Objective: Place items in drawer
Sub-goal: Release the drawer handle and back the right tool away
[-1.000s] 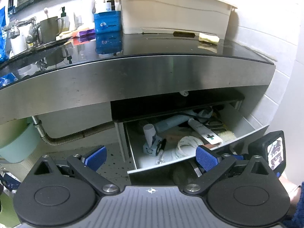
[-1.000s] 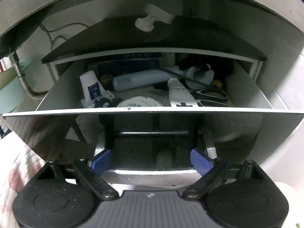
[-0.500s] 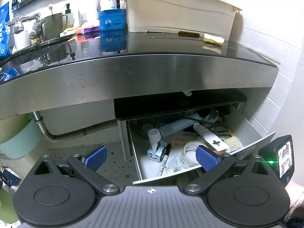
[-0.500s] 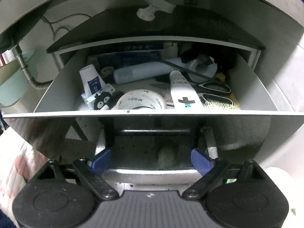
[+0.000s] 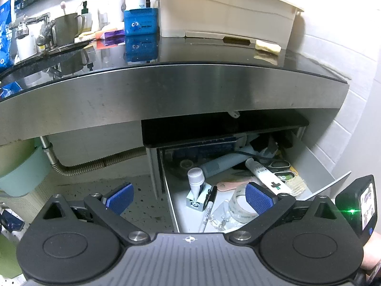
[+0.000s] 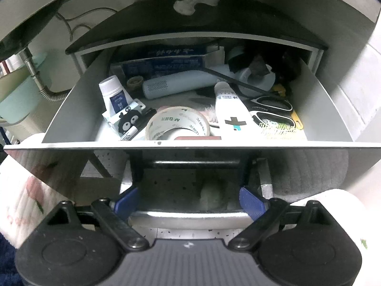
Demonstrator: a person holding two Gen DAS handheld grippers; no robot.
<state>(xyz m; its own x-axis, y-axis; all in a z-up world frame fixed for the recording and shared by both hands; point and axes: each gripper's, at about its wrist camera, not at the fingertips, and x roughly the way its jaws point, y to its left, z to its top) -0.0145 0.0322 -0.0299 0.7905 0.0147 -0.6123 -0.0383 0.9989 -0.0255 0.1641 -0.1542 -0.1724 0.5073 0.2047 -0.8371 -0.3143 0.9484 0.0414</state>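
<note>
The grey drawer (image 6: 71,159) under the steel counter stands pulled out. Inside lie a roll of clear tape (image 6: 177,126), a white tube with a cross (image 6: 229,112), black scissors (image 6: 271,109), a pale blue cylinder (image 6: 181,84) and a small white tube (image 6: 114,93). My right gripper (image 6: 189,201) is open, its blue fingertips straddling the silver handle bar (image 6: 190,214) low on the glossy front. My left gripper (image 5: 189,197) is open and holds nothing; it hovers before the drawer's (image 5: 309,164) left front corner. A blue box with eyes (image 5: 140,21) stands on the counter.
The black counter top (image 5: 214,57) carries a cream storage bin (image 5: 226,9), a yellow sponge (image 5: 268,46), a mug (image 5: 67,27) and bottles. A corrugated pipe (image 5: 95,165) runs under it at the left. A tiled wall (image 5: 357,119) bounds the right side.
The drawer has slid further out with my right gripper at its handle, so more of its contents show. My left gripper has risen and shifted left a little, still open.
</note>
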